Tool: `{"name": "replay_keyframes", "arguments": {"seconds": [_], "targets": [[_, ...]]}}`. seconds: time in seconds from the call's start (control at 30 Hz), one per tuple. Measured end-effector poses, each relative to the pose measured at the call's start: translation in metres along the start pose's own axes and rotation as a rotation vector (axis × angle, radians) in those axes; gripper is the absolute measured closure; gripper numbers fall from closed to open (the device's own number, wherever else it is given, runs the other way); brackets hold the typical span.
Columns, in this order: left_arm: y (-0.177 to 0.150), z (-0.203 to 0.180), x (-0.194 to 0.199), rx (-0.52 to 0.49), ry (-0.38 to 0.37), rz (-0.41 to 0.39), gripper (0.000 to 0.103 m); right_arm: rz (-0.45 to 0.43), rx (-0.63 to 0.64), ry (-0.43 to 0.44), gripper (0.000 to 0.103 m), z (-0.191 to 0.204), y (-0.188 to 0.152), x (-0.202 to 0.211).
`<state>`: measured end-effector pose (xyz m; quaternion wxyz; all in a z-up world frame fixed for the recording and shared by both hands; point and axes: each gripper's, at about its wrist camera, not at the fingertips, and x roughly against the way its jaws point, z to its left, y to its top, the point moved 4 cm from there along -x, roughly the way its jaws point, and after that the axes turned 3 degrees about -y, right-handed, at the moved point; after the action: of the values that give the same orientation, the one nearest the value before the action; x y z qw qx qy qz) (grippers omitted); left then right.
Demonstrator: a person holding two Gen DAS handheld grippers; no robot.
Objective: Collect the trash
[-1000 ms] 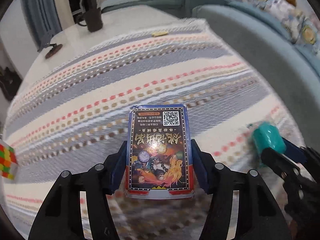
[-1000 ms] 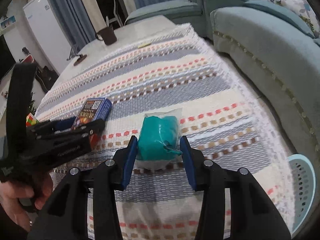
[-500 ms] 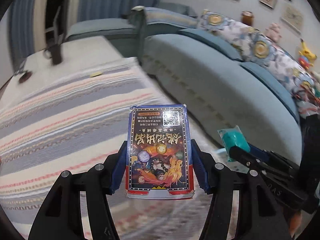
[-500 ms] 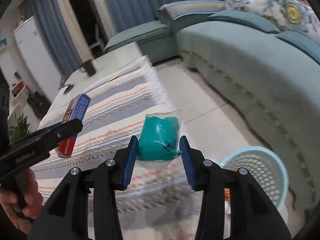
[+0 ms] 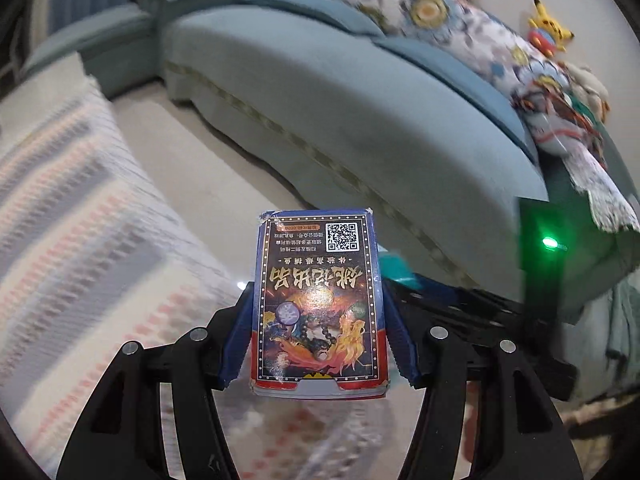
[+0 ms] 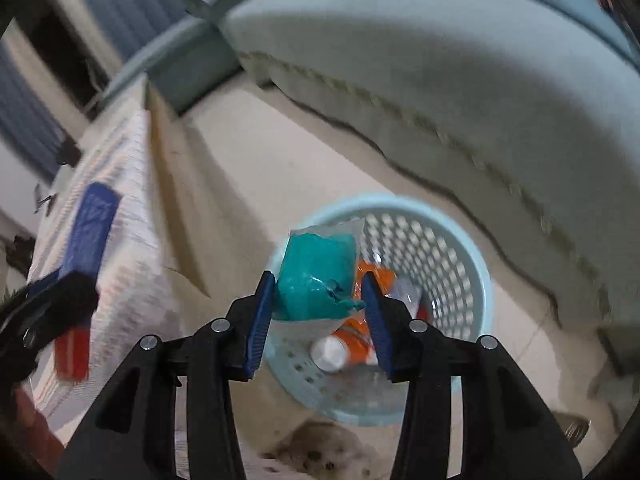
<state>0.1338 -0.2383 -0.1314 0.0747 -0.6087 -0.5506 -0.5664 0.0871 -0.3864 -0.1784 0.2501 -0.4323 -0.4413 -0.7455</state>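
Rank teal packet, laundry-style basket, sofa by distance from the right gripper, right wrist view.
1. teal packet: between the right gripper's fingers, jaws opening.
2. basket: just beyond and below, on the floor, trash already inside.
3. sofa: farthest, behind the basket, across the top.

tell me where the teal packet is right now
In the right wrist view the teal packet sits between the right tongs, whose jaws are opening, directly over the blue basket on the floor by the sofa.
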Motion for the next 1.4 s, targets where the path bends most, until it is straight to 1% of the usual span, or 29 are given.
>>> {"name": "replay_keyframes", "arguments": {"seconds": [0.03,0.1,0.13,0.2,0.23,0.27,0.37,0.47,0.5,0.53,0.57,0.63,0.7,0.8,0.83,0.87,0.97,1.07,1.17,1.23,1.3,1.4], "targets": [[-0.003,-0.003,-0.009,0.004,-0.012,0.019,0.045,0.021,-0.013,-0.006,0.061,-0.007,-0.003,-0.008],[-0.009,-0.006,-0.026,0.021,-0.028,0.062,0.045,0.049,-0.035,-0.016,0.058,-0.017,-0.007,-0.018],[-0.011,-0.007,-0.031,0.028,-0.038,0.072,0.045,0.061,-0.043,-0.013,0.053,-0.021,-0.010,-0.020],[-0.012,-0.008,-0.034,0.034,-0.047,0.064,0.042,0.075,-0.050,-0.018,0.049,-0.025,-0.014,-0.024],[-0.013,-0.009,-0.033,0.034,-0.054,0.058,0.040,0.075,-0.050,-0.032,0.046,-0.028,-0.015,-0.025],[-0.014,-0.008,-0.031,0.034,-0.057,0.052,0.040,0.073,-0.052,-0.038,0.044,-0.030,-0.017,-0.024],[-0.019,0.004,-0.011,0.034,-0.036,0.031,0.040,0.066,-0.066,-0.039,0.044,-0.034,-0.021,-0.015],[-0.020,0.004,0.009,0.035,-0.010,-0.003,0.039,0.046,-0.063,-0.034,0.044,-0.031,-0.022,0.001],[-0.022,0.004,0.020,0.038,0.009,-0.025,0.038,0.037,-0.058,-0.028,0.044,-0.027,-0.023,0.009],[-0.023,0.004,0.029,0.044,0.028,-0.045,0.035,0.031,-0.054,-0.022,0.043,-0.022,-0.022,0.016],[-0.025,0.006,0.041,0.050,0.047,-0.070,0.032,0.015,-0.044,-0.011,0.043,-0.015,-0.022,0.027],[-0.031,0.011,0.071,0.068,0.086,-0.131,0.029,-0.028,-0.022,-0.011,0.042,-0.001,-0.021,0.047],[-0.032,0.010,0.092,0.082,0.118,-0.176,0.027,-0.080,-0.004,-0.013,0.040,0.012,-0.018,0.070],[-0.033,0.011,0.133,0.088,0.193,-0.277,0.020,-0.201,0.025,-0.020,0.031,0.035,-0.018,0.111],[-0.034,0.010,0.145,0.089,0.230,-0.315,0.018,-0.251,0.029,-0.031,0.029,0.042,-0.020,0.126],[-0.036,0.011,0.159,0.083,0.272,-0.363,0.017,-0.297,0.035,-0.039,0.028,0.048,-0.023,0.139],[-0.043,0.013,0.186,0.094,0.369,-0.459,0.017,-0.415,0.050,-0.054,0.027,0.061,-0.030,0.168],[-0.047,0.010,0.199,0.092,0.391,-0.510,0.016,-0.521,0.061,-0.049,0.026,0.072,-0.036,0.193],[-0.058,0.011,0.209,0.115,0.372,-0.570,0.015,-0.594,0.083,-0.087,0.023,0.080,-0.046,0.208],[-0.066,0.012,0.210,0.121,0.389,-0.589,0.015,-0.621,0.096,-0.132,0.021,0.084,-0.054,0.209],[-0.074,0.012,0.210,0.120,0.421,-0.599,0.015,-0.621,0.092,-0.136,0.021,0.084,-0.063,0.205],[-0.076,0.012,0.209,0.116,0.416,-0.603,0.014,-0.637,0.066,-0.166,0.021,0.083,-0.079,0.194]]}}
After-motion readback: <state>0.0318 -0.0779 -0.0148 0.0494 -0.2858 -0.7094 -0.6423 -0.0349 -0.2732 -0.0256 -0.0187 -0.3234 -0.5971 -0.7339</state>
